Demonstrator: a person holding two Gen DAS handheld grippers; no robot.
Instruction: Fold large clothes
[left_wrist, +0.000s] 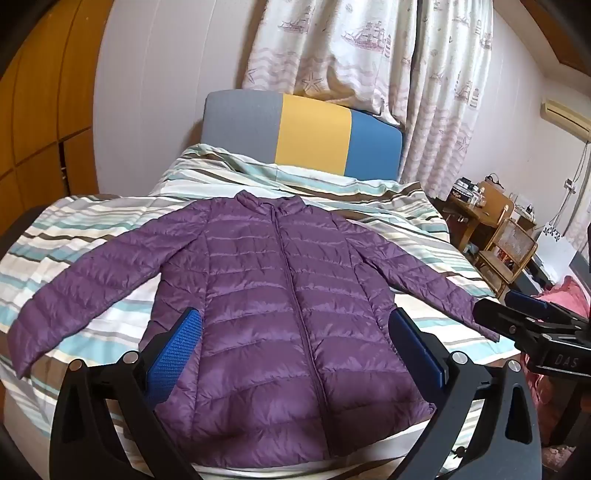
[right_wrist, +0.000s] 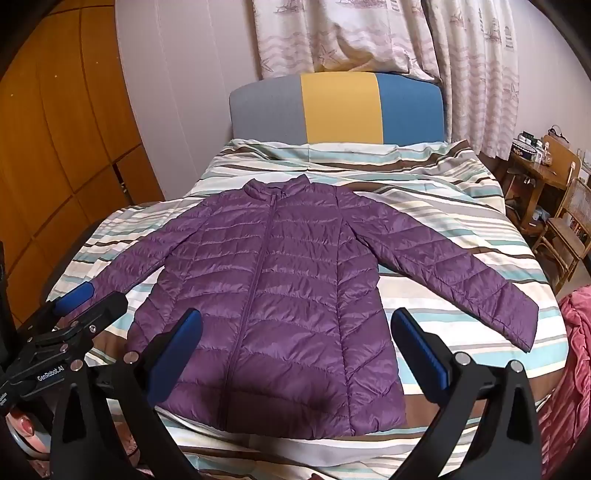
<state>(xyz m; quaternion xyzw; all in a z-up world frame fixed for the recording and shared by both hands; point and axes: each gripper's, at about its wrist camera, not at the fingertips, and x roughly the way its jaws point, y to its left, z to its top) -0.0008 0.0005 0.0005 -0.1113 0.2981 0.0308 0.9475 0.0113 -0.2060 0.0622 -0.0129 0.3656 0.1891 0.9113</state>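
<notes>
A purple quilted puffer jacket (left_wrist: 280, 314) lies flat and zipped on the striped bed, front up, collar far, both sleeves spread out to the sides; it also shows in the right wrist view (right_wrist: 280, 295). My left gripper (left_wrist: 295, 325) is open and empty, held above the jacket's lower body. My right gripper (right_wrist: 295, 328) is open and empty above the jacket's lower right side. The right gripper shows at the right edge of the left wrist view (left_wrist: 532, 317); the left gripper shows at the left of the right wrist view (right_wrist: 81, 306) over the left sleeve cuff.
The bed has a striped duvet (left_wrist: 92, 229) and a grey, yellow and blue headboard (left_wrist: 314, 129) under patterned curtains (left_wrist: 369, 55). Wooden wardrobe (right_wrist: 55, 147) stands left. Wooden chairs and a cluttered desk (right_wrist: 554, 206) stand right. A pink cloth (right_wrist: 569, 369) lies at the bed's right edge.
</notes>
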